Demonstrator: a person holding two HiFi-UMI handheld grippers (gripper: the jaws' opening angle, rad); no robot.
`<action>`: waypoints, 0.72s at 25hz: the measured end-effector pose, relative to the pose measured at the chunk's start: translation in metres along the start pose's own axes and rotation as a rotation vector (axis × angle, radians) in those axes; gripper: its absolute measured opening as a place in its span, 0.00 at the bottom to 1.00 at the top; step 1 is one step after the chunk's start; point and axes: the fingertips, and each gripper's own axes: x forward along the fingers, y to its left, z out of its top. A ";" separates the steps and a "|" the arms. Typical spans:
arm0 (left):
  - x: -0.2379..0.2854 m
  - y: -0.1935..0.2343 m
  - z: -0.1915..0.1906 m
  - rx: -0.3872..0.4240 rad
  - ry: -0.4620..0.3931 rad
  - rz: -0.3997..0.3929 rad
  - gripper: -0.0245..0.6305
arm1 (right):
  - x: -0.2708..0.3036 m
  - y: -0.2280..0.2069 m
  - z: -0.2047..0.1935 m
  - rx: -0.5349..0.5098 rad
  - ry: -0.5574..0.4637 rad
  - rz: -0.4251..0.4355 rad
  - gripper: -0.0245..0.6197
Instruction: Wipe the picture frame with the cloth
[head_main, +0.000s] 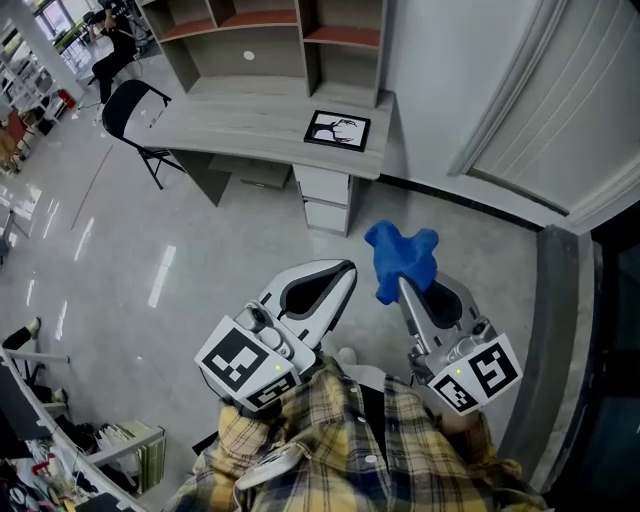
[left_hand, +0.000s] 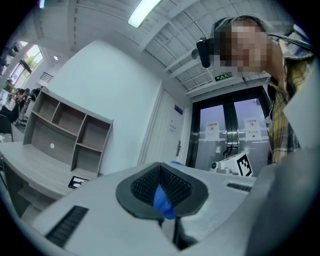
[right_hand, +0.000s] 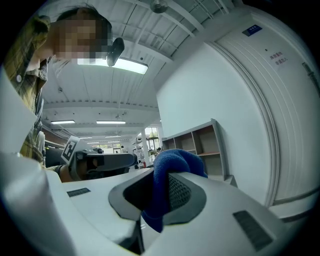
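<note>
Your right gripper (head_main: 402, 288) clamps the cloth (head_main: 400, 252), left gripper (head_main: 348, 270) shut empty, both far from the picture frame (head_main: 337, 130); unbraced, it may slide

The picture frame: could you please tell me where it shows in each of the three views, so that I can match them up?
Head view: picture frame lies flat on the right end of the desk, upper centre.
Left gripper view: picture frame at lower left, on the desk.
Right gripper view: not in it.
Shared landmark: the shelf unit on the desk, in all three.
</note>
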 end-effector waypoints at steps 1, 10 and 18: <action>0.000 0.001 -0.001 -0.004 0.000 0.009 0.05 | 0.001 -0.001 -0.002 0.005 0.004 0.005 0.12; 0.015 0.049 -0.003 -0.020 0.008 0.026 0.05 | 0.043 -0.019 -0.014 0.026 0.033 0.022 0.12; 0.013 0.153 0.029 -0.011 0.018 -0.019 0.05 | 0.148 -0.025 -0.009 0.028 0.023 -0.019 0.12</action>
